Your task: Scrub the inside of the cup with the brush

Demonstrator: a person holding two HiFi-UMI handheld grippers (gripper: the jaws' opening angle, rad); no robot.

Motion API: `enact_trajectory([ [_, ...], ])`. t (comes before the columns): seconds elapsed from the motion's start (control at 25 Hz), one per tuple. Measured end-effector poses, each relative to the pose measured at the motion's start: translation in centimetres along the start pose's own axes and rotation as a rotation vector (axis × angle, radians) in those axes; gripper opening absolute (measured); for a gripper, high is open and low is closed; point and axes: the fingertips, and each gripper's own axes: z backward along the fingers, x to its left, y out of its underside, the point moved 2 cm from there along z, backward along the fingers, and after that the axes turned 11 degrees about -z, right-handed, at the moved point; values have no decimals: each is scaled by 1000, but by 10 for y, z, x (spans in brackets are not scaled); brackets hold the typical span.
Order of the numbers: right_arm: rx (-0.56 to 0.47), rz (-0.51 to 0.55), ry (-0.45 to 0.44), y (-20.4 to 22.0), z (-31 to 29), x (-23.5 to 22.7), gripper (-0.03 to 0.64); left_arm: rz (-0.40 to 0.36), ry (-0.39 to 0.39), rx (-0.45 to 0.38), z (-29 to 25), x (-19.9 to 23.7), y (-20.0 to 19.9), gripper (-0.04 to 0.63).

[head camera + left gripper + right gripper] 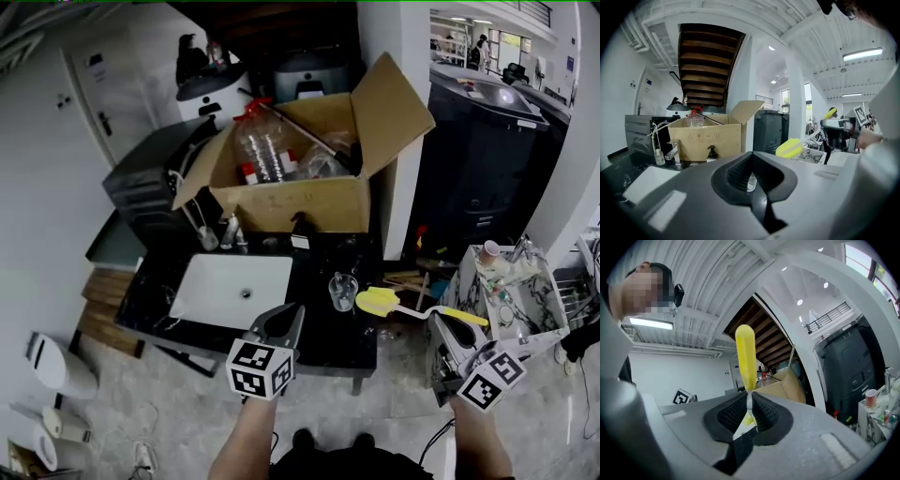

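Our right gripper (749, 403) is clamped on the white neck of the yellow-handled brush (746, 359). The handle rises above the jaws, and the yellow-green bristle head (378, 301) reaches out to their left. Our left gripper (294, 314) has its jaws pressed together with nothing in them. The clear glass cup (343, 291) stands upright on the black countertop (328, 345), ahead of the left gripper's tips and a little to their right, just beside the brush head. We judge that the approach is the step in hand. To do it well, we should spread the left jaws before they reach the glass and close them around its wall to steady it. Then we tip the brush head down and lower it straight through the mouth, because a sideways nudge could topple the unsteadied cup.
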Motion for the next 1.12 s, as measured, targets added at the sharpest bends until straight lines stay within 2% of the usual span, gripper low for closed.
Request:
enact_trajectory([
  [0.2,-11,39,-29,-12,3,-1,37,-57,-12,-2,0,-8,-18,20],
  [0.4,-42,78,0,-23,7,-1,35,-66,-45,-10,6,9,-24,18],
  [0.56,-56,123,6,-33,0,10,35,-86,-27,-21,4,16,-32,20],
  [1.12,-11,146,3,-18,-19,37,35,-66,12,-24,16,21,-17,20],
])
